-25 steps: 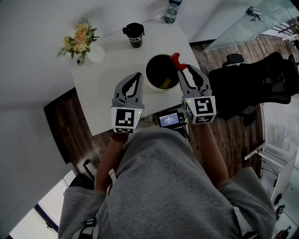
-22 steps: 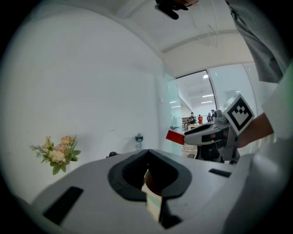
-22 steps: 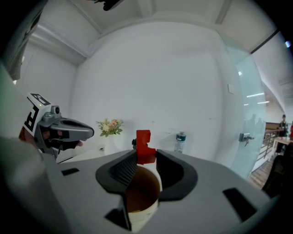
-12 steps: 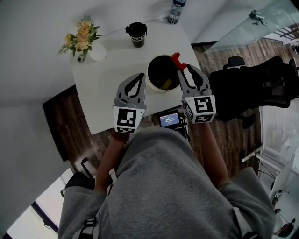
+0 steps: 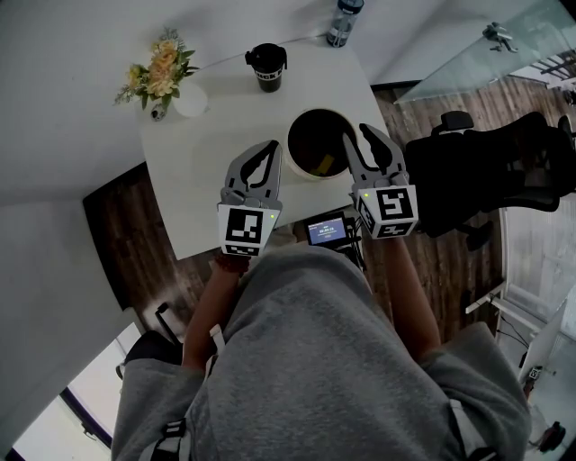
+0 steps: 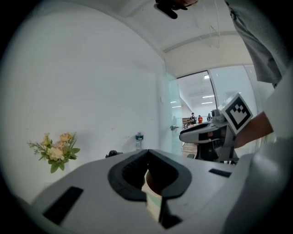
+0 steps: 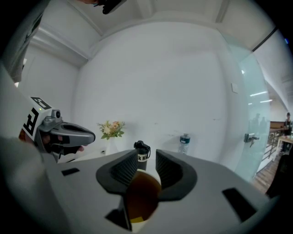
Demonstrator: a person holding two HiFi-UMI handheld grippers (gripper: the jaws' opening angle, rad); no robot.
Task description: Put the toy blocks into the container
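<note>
A round dark-lined container (image 5: 310, 140) stands on the white table (image 5: 202, 180). A yellow block (image 5: 326, 165) lies inside it at the near side, also seen low between my right jaws as the yellow block (image 7: 132, 220). My right gripper (image 5: 357, 133) hangs at the container's right rim. It is open; its jaws have just drawn in slightly and hold nothing. My left gripper (image 5: 272, 145) is shut and empty, just left of the container. No red block shows anywhere.
A black cup (image 5: 266, 67), a vase of flowers (image 5: 162, 76) and a water bottle (image 5: 342, 22) stand at the table's far side. A small device with a lit screen (image 5: 326, 230) sits at the near edge. A black office chair (image 5: 486, 171) stands to the right.
The red block that my right gripper held over the container's rim is gone from its jaws and out of sight. Neither gripper has shifted much.
</note>
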